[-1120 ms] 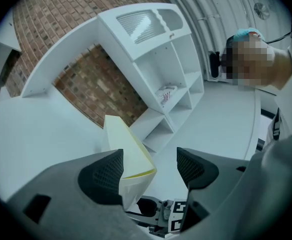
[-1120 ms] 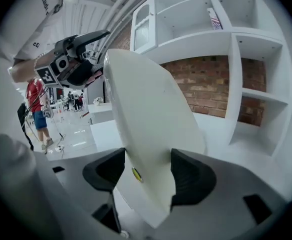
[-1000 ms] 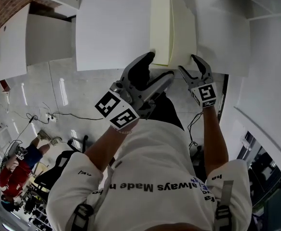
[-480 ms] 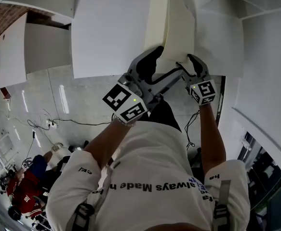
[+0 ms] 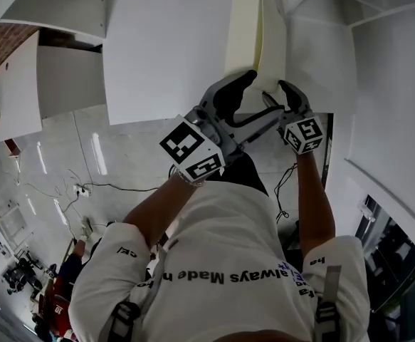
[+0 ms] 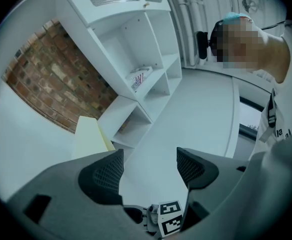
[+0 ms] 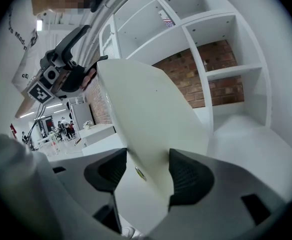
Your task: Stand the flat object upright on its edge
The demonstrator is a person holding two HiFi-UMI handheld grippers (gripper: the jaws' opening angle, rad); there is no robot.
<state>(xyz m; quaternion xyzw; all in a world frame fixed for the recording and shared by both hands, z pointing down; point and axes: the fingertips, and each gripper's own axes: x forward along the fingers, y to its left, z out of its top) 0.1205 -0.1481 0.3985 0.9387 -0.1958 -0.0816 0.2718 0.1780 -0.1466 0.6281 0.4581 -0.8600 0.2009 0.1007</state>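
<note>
Flat panel [image 5: 243, 27]: nearly upright on its long edge on the desk [image 5: 157, 48], long axis pointing away from the tongs. Right tongs [image 7: 140, 171]: clamped across the panel's near end. Left tongs [image 5: 248, 107]: spread wide, empty, just left of that end.

Bright, even indoor light; strong fisheye edges; close foreground seems soft.
</note>
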